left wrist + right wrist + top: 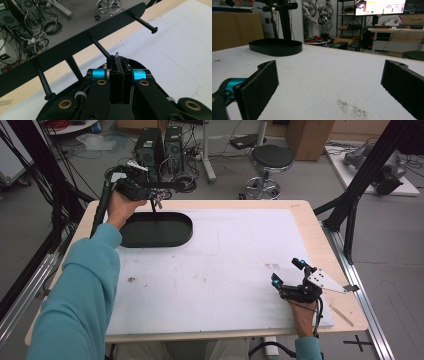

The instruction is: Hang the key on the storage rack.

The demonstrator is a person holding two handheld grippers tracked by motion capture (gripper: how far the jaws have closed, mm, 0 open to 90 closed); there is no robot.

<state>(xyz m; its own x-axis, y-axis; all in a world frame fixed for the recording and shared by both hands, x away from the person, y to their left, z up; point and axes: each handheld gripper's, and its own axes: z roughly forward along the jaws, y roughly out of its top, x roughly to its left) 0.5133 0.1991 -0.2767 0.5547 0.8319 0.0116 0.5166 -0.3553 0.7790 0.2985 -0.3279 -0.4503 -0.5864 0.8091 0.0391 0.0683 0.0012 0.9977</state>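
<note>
A black stand with an oval base [156,229] [275,47] and an upright post [285,20] stands at the far left of the white mat [225,260]. Its crossbar [75,50] carries several pegs [145,23]. My left gripper [150,192] [119,61] hovers just above the stand beside the crossbar. Its jaws are pressed together, and a thin metal tip [117,53] pokes out between the pads. Something small and silvery [157,200] hangs below it. My right gripper [287,272] [332,85] rests low on the mat at the near right, open, with nothing between its pads [259,85].
A dark smudge [352,110] marks the mat just ahead of the right gripper. A thin wooden stick [341,314] lies on the table's near right corner. Beyond the far edge stand a stool [270,162] and computer towers [150,145]. Black frame struts [360,180] rise at the right.
</note>
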